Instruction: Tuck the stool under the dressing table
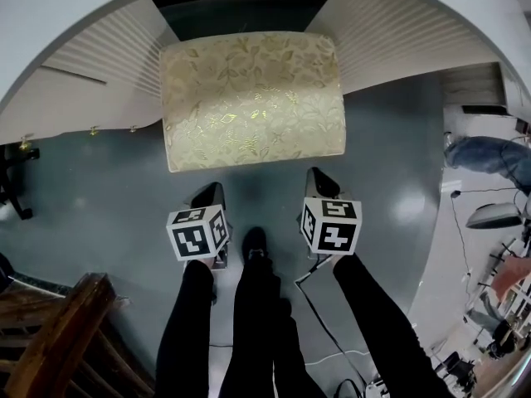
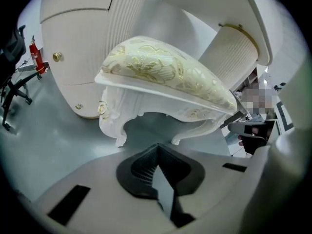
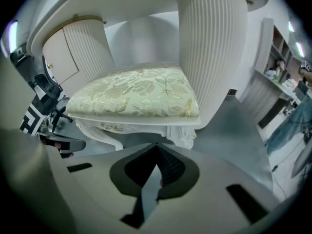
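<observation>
The stool (image 1: 253,98) has a cream cushion with a gold leaf pattern and carved white legs (image 2: 114,126). Its far end sits in the gap between the dressing table's ribbed white pedestals (image 1: 108,56), and its near end sticks out over the grey floor. My left gripper (image 1: 211,193) hovers a short way in front of the stool's near left corner, apart from it and shut with nothing held. My right gripper (image 1: 319,177) hangs off the near right corner, also shut and empty. Each gripper view looks over closed jaws at the stool (image 3: 136,94).
A dark wooden piece of furniture (image 1: 58,338) stands at the lower left. The person's legs and a black shoe (image 1: 254,243) are between the grippers, with a cable (image 1: 328,322) trailing on the floor. A black office chair (image 1: 12,181) is at the left, and another person (image 1: 489,156) at the right.
</observation>
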